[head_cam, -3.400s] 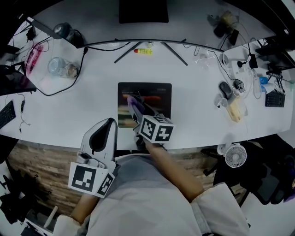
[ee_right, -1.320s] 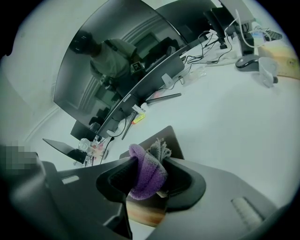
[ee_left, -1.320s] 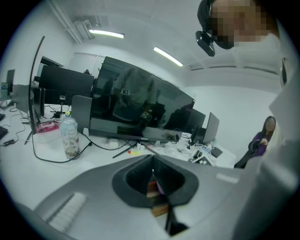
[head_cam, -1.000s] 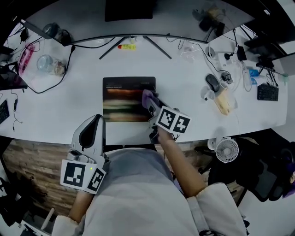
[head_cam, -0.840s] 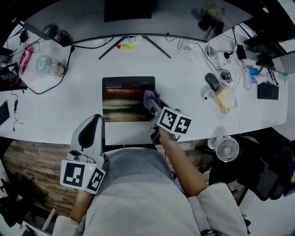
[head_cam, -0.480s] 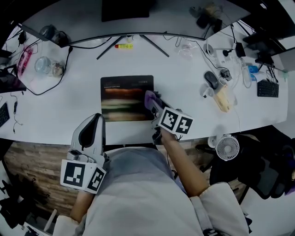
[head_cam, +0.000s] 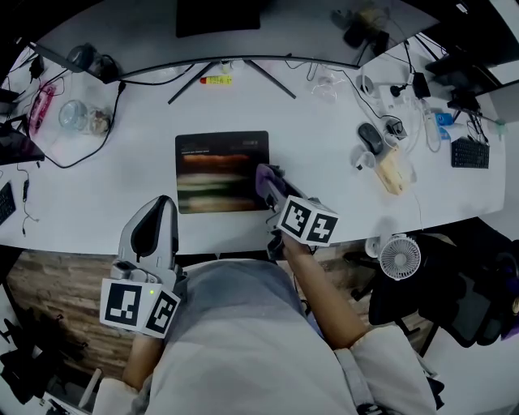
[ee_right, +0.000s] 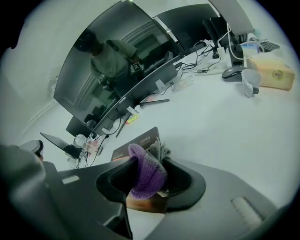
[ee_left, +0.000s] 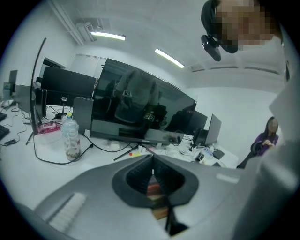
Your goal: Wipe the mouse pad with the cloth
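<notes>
The dark mouse pad (head_cam: 220, 171) lies flat near the white desk's front edge; a corner of it shows in the right gripper view (ee_right: 143, 140). My right gripper (head_cam: 268, 183) is shut on the purple cloth (head_cam: 264, 176), which rests at the pad's right edge. The cloth (ee_right: 146, 172) bulges up between the jaws, with grey folds behind it. My left gripper (head_cam: 152, 223) hangs shut over the desk's front edge, left of the pad, holding nothing; its jaws meet in the left gripper view (ee_left: 152, 176).
Behind the pad stands a curved monitor (head_cam: 220, 14) on a splayed stand (head_cam: 231, 71). A water bottle (head_cam: 79, 117) and cables lie at the left. A mouse (head_cam: 371, 138), a tissue box (head_cam: 389, 173) and chargers crowd the right. A small fan (head_cam: 399, 258) sits below the desk edge.
My right gripper has carried the cloth from the pad's middle to its right edge and a little toward me. The left gripper has stayed put.
</notes>
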The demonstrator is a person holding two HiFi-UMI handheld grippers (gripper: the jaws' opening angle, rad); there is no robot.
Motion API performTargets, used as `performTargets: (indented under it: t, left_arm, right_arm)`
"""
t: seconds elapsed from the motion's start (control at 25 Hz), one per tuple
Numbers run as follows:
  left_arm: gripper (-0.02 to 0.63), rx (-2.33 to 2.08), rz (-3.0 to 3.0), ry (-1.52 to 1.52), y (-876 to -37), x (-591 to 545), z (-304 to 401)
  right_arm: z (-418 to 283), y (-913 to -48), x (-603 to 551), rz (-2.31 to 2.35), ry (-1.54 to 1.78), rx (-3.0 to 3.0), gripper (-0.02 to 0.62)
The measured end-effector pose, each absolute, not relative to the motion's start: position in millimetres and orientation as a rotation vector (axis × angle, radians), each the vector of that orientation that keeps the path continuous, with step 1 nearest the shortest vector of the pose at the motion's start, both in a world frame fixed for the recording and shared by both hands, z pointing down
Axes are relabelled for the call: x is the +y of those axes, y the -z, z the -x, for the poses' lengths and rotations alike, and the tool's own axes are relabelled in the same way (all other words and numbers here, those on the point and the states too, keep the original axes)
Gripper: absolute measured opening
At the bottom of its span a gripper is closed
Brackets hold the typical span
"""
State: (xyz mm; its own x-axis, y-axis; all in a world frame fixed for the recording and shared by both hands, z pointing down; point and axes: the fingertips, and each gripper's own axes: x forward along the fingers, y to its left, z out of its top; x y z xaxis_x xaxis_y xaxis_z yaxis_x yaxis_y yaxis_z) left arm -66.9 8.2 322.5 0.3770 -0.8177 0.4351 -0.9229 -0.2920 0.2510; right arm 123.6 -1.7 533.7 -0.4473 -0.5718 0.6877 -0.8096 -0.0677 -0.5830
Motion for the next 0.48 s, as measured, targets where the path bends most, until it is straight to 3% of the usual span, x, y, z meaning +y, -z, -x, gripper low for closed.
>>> performTargets:
  t: [0.48]
  left_arm:
    - [0.0, -1.46, -2.202, -0.323, -326.4, 15.0, 63.4]
  right_arm:
    - [-115.6, -533.2, 17.1, -1.509, -1.513, -1.965, 0.156]
